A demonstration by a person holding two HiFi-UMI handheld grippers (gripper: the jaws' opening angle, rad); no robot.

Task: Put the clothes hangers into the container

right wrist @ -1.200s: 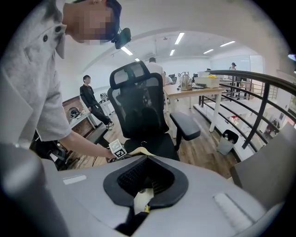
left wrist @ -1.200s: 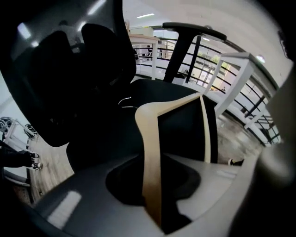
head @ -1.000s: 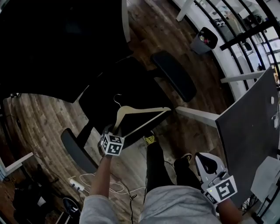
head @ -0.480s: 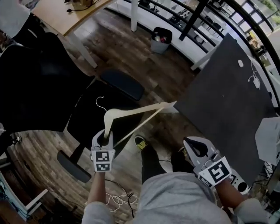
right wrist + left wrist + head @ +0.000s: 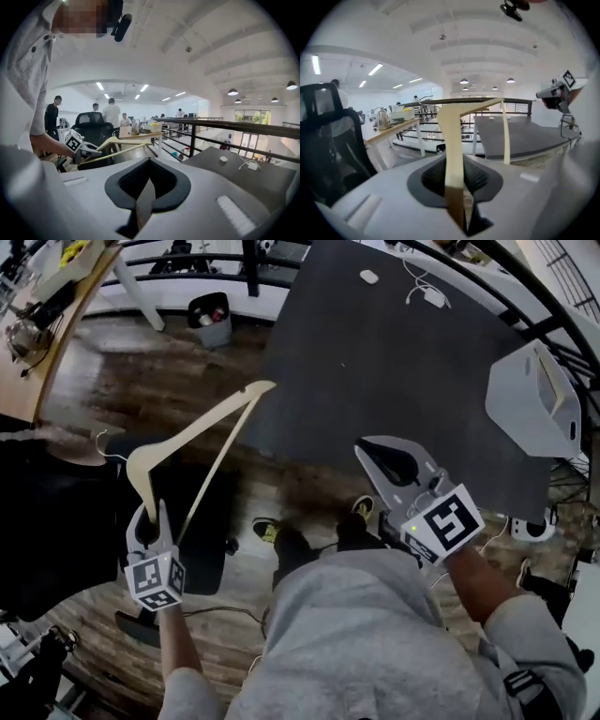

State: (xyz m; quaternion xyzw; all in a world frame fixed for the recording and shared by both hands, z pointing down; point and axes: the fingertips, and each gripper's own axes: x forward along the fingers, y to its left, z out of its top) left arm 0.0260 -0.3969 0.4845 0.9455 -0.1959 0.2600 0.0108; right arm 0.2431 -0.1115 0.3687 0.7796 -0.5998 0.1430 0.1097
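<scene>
Hanger: the wooden clothes hanger (image 5: 192,432) is held in the air at the left, above the wood floor (image 5: 141,381). Its far tip reaches the near-left edge of the dark table (image 5: 375,362).
Left gripper (image 5: 150,526): clenched on one end of the hanger, with the wood pressed between both jaws.
Right gripper (image 5: 384,460): jaws pressed together with nothing between them, raised at the table's near edge.
Edges: the table's slanted near edge runs between the two grippers, and a railing (image 5: 225,124) borders its far side.
Open room: the table top is mostly bare. A pale grey box (image 5: 539,399) sits at its right side.
Hidden: the gripped end of the hanger is sunk between the jaws. Its wire hook (image 5: 98,442) is thin and faint against the black chair (image 5: 37,521). I cannot tell whether the box is open-topped.
</scene>
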